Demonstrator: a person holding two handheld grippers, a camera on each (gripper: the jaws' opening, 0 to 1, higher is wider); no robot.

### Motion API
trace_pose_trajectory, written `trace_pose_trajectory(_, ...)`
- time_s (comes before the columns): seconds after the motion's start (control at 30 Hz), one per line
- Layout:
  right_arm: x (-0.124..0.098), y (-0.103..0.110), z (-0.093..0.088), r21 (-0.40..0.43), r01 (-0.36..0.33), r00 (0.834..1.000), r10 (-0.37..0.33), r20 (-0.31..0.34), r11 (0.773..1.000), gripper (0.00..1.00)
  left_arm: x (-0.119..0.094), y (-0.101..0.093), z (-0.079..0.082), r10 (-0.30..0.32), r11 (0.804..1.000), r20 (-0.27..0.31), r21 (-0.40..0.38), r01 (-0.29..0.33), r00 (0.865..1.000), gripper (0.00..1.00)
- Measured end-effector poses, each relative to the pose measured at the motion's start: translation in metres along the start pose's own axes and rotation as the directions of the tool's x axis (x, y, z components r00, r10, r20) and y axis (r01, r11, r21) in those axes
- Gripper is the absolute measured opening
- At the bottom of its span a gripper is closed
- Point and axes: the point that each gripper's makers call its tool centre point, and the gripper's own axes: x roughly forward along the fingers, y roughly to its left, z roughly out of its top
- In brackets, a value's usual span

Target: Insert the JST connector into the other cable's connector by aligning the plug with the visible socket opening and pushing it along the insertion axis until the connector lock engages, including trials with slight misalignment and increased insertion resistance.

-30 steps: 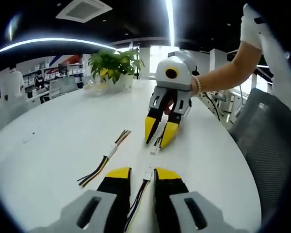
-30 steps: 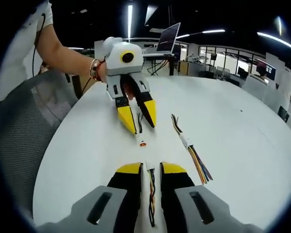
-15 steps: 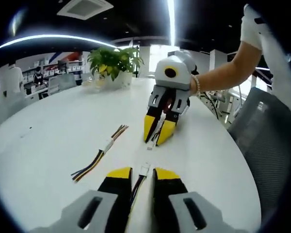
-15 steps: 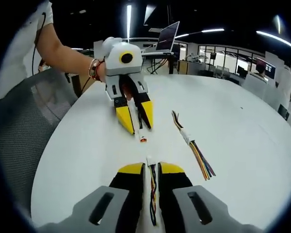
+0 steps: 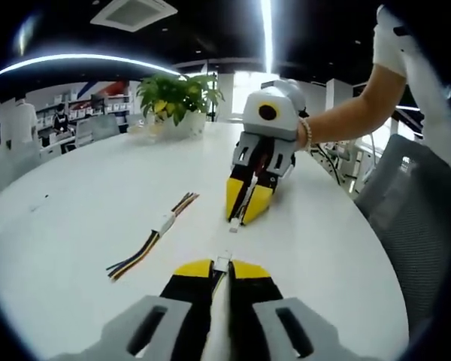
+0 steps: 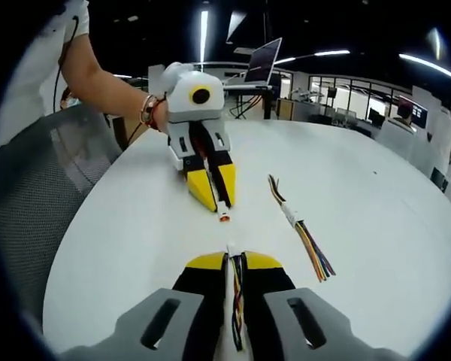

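Left tongs (image 5: 220,268) pinch a white-plugged cable (image 5: 222,262); right tongs (image 6: 234,261) pinch the mating cable (image 6: 236,282); connectors facing, apart.

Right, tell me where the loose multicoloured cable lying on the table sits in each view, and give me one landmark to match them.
Left gripper view: the loose cable lies on the white table, left of centre, left of the right hand-held gripper.
Right gripper view: the cable lies right of centre, right of the left hand-held gripper.
Shared landmark: the cable's white connector block at mid-length.
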Motion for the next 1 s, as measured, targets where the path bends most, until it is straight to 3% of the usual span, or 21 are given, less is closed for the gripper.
trace_pose_trajectory(0.67, 0.001, -0.001, 0.001, 0.042, 0.002, 0.999, -0.003, 0.032, 0.999, 0.02, 0.001, 0.000, 0.002, -0.046, 0.999, -0.008, 0.012, 0.046, 0.999, 0.00)
trace_pose_trajectory(1.0, -0.001, -0.002, 0.000, 0.061, 0.003, 1.000, -0.004, 0.018, 0.998, 0.02, -0.002, 0.000, 0.014, -0.048, 0.999, 0.023, 0.011, 0.047, 0.999, 0.00)
